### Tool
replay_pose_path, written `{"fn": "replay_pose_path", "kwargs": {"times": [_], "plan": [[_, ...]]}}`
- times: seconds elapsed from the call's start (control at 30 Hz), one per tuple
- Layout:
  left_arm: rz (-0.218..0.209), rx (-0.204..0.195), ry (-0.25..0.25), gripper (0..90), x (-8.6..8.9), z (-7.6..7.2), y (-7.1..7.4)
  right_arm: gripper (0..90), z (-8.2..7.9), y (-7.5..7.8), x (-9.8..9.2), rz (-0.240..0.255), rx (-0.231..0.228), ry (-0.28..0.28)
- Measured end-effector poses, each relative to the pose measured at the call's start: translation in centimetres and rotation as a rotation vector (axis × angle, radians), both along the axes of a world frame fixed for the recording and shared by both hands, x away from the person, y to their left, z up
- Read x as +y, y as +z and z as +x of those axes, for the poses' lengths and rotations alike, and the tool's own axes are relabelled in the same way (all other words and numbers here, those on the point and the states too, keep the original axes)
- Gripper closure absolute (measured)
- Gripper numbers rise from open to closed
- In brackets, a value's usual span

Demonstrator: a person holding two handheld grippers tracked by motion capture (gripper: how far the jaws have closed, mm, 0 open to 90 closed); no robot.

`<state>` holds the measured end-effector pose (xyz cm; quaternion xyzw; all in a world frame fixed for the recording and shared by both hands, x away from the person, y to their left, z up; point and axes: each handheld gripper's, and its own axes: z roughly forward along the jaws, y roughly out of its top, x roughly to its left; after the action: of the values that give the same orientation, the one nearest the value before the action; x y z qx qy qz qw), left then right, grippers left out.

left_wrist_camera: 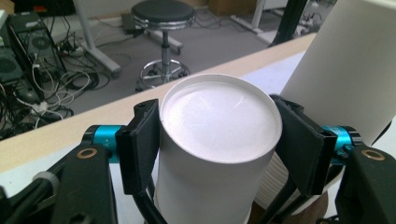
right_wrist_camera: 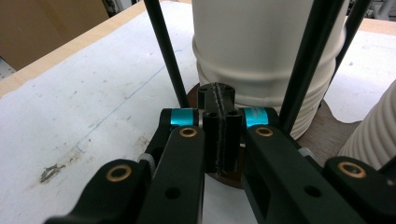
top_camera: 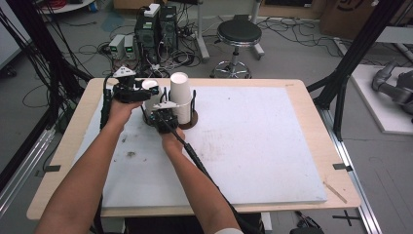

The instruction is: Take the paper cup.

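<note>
A brown wooden base (top_camera: 193,122) with black upright rods (right_wrist_camera: 163,51) carries two stacks of upturned white paper cups near the table's far left. My left gripper (top_camera: 142,92) is shut on the top cup (left_wrist_camera: 219,116) of the shorter stack (top_camera: 151,90), with a black pad (left_wrist_camera: 140,144) pressed against each side. The taller stack (top_camera: 180,95) stands just to its right. My right gripper (top_camera: 163,116) is shut with nothing between its jaws. Its tips (right_wrist_camera: 219,116) rest at the near edge of the base (right_wrist_camera: 327,135), in front of the taller stack (right_wrist_camera: 266,60).
The white board (top_camera: 253,146) covers most of the wooden table (top_camera: 311,97) and stretches bare to the right and front. Beyond the far edge stand a black stool (top_camera: 238,34) and computer boxes (top_camera: 156,29) amid cables. A black frame post (top_camera: 350,63) rises at the right.
</note>
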<state>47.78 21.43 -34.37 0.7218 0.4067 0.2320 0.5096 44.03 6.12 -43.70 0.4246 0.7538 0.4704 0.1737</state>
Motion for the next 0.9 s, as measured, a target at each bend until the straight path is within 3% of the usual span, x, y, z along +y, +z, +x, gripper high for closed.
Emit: {"fn": "replay_pose_path", "kwargs": {"times": [0.27, 0.57, 0.9], "plan": [[-0.016, -0.018, -0.009, 34.3, 0.1, -0.2, 1.2, 90.0, 0.1, -0.1, 0.1, -0.006, -0.004, 0.006], [-0.058, -0.067, -0.016, 34.4, 0.6, -0.9, 3.1, 90.0, 0.1, 0.1, -0.1, -0.039, -0.016, 0.015], [-0.106, -0.095, -0.01, 34.4, 1.5, -2.0, 4.5, 90.0, 0.0, 0.9, -0.6, -0.021, -0.022, 0.074]]}}
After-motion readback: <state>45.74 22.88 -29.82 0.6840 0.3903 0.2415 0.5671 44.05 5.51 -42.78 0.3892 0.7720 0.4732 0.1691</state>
